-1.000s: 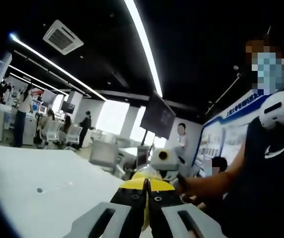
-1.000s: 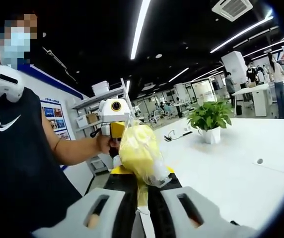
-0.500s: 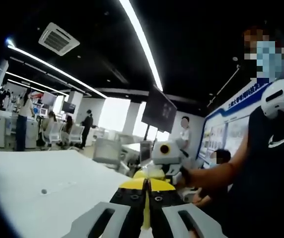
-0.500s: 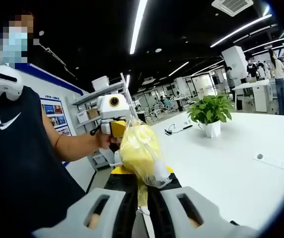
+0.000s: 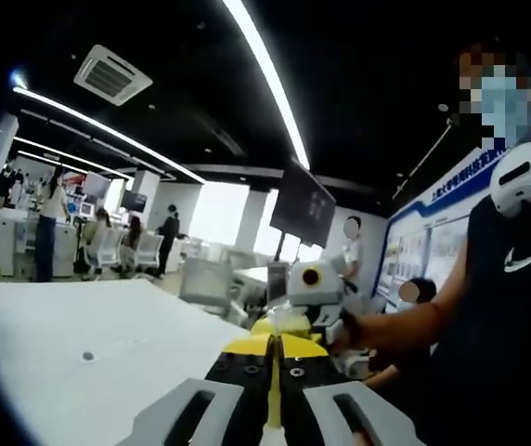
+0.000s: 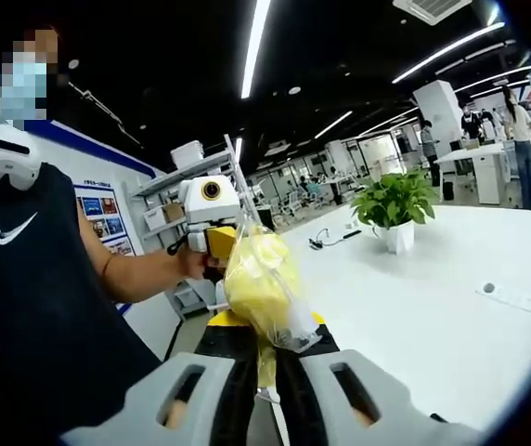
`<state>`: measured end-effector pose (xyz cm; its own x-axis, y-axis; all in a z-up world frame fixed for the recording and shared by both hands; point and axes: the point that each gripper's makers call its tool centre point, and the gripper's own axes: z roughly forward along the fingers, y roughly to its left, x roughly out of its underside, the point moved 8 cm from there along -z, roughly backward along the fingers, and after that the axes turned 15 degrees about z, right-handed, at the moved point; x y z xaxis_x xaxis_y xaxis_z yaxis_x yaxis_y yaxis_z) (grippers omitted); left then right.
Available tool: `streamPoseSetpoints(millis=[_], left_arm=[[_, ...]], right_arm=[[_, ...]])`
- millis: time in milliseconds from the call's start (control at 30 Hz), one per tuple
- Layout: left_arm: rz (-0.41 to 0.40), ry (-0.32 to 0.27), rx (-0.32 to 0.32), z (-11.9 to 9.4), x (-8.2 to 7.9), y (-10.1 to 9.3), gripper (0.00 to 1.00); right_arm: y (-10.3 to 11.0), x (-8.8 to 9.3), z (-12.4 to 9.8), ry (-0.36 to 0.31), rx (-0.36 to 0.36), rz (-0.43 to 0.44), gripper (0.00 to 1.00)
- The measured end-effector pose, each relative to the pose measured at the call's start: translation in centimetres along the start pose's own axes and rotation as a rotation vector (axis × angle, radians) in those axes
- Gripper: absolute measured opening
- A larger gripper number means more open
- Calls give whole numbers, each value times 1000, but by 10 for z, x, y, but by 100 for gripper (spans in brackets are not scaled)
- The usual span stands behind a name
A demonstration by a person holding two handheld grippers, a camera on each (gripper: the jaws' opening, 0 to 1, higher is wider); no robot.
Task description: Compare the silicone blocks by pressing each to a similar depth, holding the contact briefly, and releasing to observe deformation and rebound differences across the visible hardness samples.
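A yellow soft item in a clear plastic bag (image 6: 261, 283) hangs in the air between the two grippers. My right gripper (image 6: 264, 327) is shut on the bag's lower end, and the bag rises from its jaws. The left gripper (image 6: 221, 243), held in a person's hand, meets the bag's far end. In the left gripper view my left gripper (image 5: 273, 342) is shut, with a thin yellow strip of the bag (image 5: 274, 409) caught between its jaws. Beyond it the bag (image 5: 279, 324) leads to the right gripper (image 5: 291, 327). No silicone blocks are in sight.
A wide white table (image 6: 433, 316) carries a potted plant (image 6: 394, 209), a cable (image 6: 326, 246) and a round socket (image 6: 488, 288). The person's dark-shirted torso (image 6: 33, 307) stands close. Shelves with boxes (image 6: 187, 186) and a hanging monitor (image 5: 301, 206) lie behind, and several people at desks beyond.
Both views have drifted slightly with the hands. Both grippers stay shut on the bag, held in the air.
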<state>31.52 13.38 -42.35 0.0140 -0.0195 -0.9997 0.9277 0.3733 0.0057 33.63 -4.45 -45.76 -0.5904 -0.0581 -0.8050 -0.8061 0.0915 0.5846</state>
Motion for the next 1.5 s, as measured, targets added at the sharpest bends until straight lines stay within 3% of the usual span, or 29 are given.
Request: streamPoseSetpoints(millis=[233,433,1033,1233,1300,1367,1500], left_arm=[[-77,-13,1,-3,-1,-1,0],[-94,-4,12,-4,-1,-1,0],[-101,-11,19,2,-3,-1,0],[-102,-32,18,1,-6,-2,0],[-99,-36,15,1,-8,-2,0],[-107,-42,19,1,-9,-3,0],[-95,-57,5,1,-15,-7,0]], right_arm=[[1,-1,1,-7,-8,-13,1],[1,0,2,-13,-13,-28,1],[0,-1,-3,-28,-12,-28,0],[3,-1,-2,-57,-29,15,2],[5,-2,-1,-90,-23,-80,4],[6,-2,-1,-86,-34,-50,5],[7,-5,1,-119,-38,-85,7]])
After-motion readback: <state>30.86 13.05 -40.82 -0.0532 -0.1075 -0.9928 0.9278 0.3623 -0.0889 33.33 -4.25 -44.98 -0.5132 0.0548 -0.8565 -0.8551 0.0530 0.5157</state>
